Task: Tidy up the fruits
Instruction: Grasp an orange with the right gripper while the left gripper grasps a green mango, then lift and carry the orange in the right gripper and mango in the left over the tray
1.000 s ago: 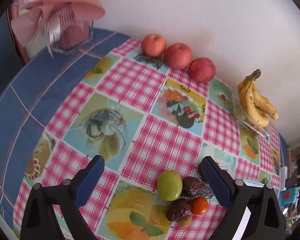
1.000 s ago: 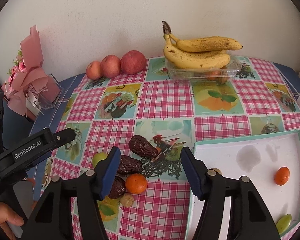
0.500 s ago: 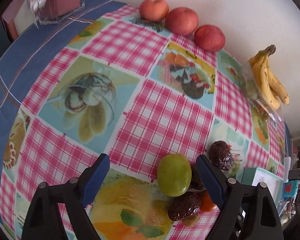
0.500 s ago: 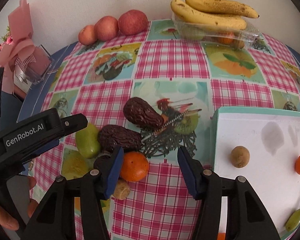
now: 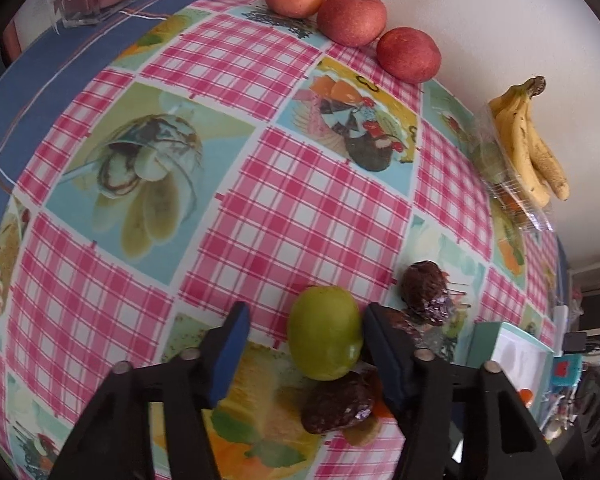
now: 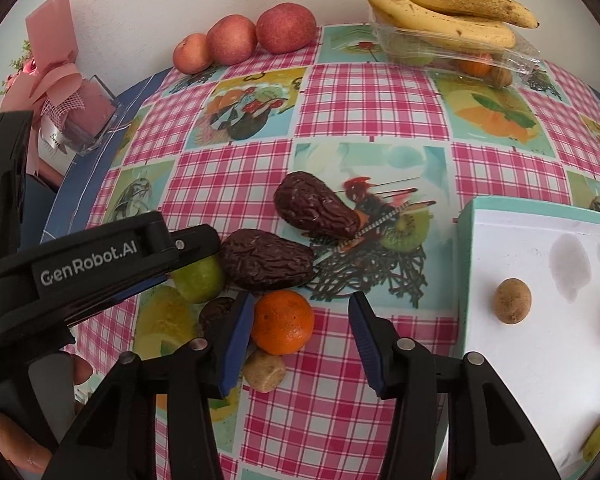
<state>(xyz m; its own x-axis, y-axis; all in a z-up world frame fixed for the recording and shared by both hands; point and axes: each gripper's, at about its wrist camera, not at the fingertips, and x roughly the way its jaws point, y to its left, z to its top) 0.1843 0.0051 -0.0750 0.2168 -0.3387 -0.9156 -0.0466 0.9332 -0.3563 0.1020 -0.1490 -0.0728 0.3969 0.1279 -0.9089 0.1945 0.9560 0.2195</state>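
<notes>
Checked tablecloth [image 5: 300, 208], left tool [image 5: 304, 332] around green fruit [image 5: 325, 332]

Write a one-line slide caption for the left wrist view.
Open left gripper straddles a green fruit beside dark dates on the checked tablecloth; apples and bananas line the wall.

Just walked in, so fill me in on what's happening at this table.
A person with a gripper in each hand is sorting fruit. The left gripper is open around a green fruit, and the right gripper is open around an orange, both in a small pile with dates. Nothing is lifted yet. A white tray alongside holds a few small fruits.
</notes>
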